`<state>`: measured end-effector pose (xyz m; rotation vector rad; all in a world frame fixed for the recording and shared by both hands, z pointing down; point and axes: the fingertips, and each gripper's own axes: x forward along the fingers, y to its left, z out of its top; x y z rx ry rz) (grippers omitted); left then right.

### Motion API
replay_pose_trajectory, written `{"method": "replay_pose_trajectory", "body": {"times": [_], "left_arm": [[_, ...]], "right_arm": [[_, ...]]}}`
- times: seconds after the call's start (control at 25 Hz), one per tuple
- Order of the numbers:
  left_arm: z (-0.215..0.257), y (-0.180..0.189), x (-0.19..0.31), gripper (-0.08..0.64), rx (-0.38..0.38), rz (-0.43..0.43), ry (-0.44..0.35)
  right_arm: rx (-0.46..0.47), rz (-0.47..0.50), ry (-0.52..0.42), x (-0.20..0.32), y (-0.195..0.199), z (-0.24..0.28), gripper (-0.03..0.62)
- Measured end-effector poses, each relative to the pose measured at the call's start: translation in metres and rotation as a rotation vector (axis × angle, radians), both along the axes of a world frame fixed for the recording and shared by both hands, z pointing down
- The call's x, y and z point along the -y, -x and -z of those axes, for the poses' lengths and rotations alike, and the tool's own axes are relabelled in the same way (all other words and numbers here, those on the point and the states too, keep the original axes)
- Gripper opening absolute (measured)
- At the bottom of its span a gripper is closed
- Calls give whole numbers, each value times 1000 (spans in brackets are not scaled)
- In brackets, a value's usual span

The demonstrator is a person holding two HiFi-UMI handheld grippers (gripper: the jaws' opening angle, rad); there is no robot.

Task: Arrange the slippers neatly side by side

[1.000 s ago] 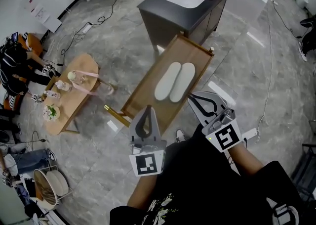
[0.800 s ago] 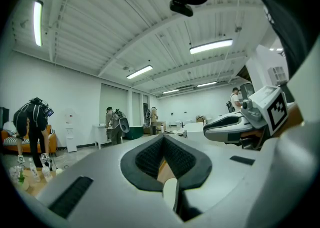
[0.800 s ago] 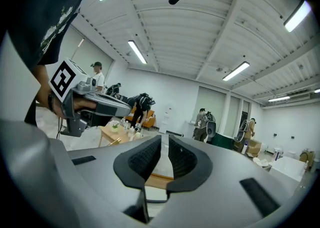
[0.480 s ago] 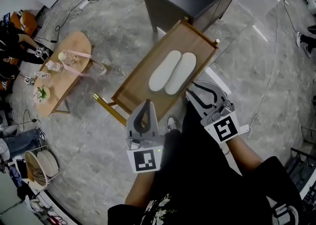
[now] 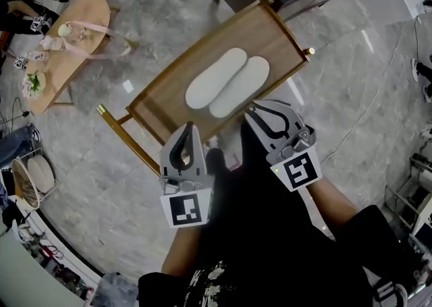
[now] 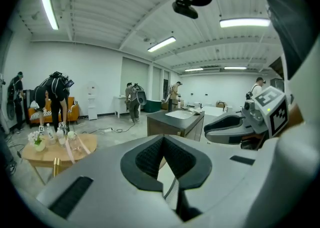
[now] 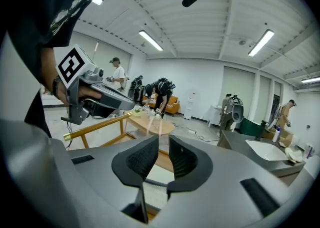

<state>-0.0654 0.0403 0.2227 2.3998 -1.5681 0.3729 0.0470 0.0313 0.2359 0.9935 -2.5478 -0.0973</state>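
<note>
Right gripper view: right gripper (image 7: 161,156) has its black ribbed jaws a narrow gap apart and closing, with nothing between them. Only the tray and floor show through the gap. In the head view the right gripper (image 5: 270,118) hangs just off the near edge of the brown wooden tray-topped stand (image 5: 270,36), not touching it.

Left gripper (image 6: 164,144): jaws fully together, empty. In the head view the left gripper (image 5: 185,129) sits near the tray's near-left corner, also clear of it.

Task item: the two flat white oval slippers, left slipper (image 5: 214,77) and right slipper (image 5: 240,87), lie on the tray floor. Their long edges touch and they point the same way, with the right one set slightly nearer me. I judge the pair already close to neat.

Risks, as I judge them:
- The right slipper's near end lies closest to my right gripper. A careless dip there could push it askew or split the pair.
- These look light and thin, so a one-sided nudge would probably pivot one instead of sliding it straight.
- Knocking the raised tray rim with either gripper might jolt both out of line.
</note>
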Motion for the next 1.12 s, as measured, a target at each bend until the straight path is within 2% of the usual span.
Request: {"method": "replay_pose_trajectory", "body": {"times": [0.16,0.4,0.64,0.72,0.92,1.12], "left_arm": [[-18,-8,8,2,2,73,47],[-46,-13,4,2,8,199,115],[-69,-12,-9,2,-21,325,165],[-75,-11,-14,2,-26,358,180],[-93,-8,-26,2,-46,441,212],[-107,-9,-30,2,-79,495,233]], "right_arm": [[-33,98,27,20,-5,-20,58],[-6,214,33,42,1,-38,62],[-75,399,42,40,20,-74,106],[-113,455,48,35,22,-88,116],[-231,619,-16,27,34,-120,132],[-393,774,-125,22,36,-163,133]]}}
